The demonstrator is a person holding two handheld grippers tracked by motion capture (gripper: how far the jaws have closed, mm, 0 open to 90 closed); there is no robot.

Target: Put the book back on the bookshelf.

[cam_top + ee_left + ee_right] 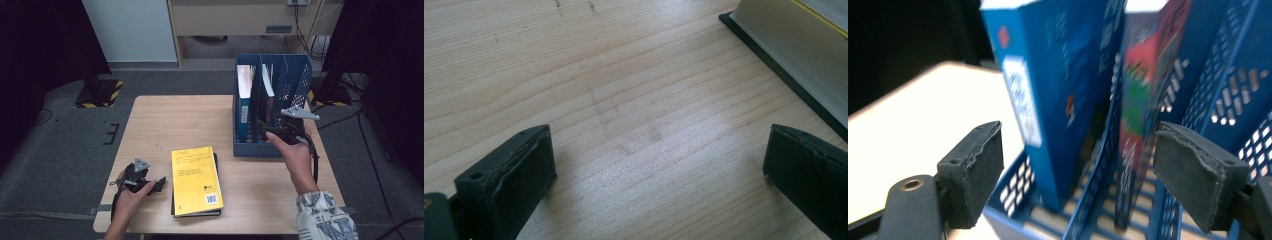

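A blue file rack (295,75) stands at the table's back right. A blue book (244,95) is upright in its left slot and a red and green book (268,97) in the middle slot. My right gripper (265,131) sits at the rack's front, open; in the right gripper view its jaws (1078,170) stand wide apart before the blue book (1048,100) and the red and green book (1143,100), gripping neither. A yellow book (196,180) lies flat on a black one near the front edge. My left gripper (160,184) rests open just left of it, over bare wood (659,170).
The wooden table (165,125) has free room at its left and back. The stacked books' page edge (794,55) lies close to the right of my left gripper's jaws. The rack's mesh walls (1228,100) stand right of the books. Cables and dark stands surround the table on the floor.
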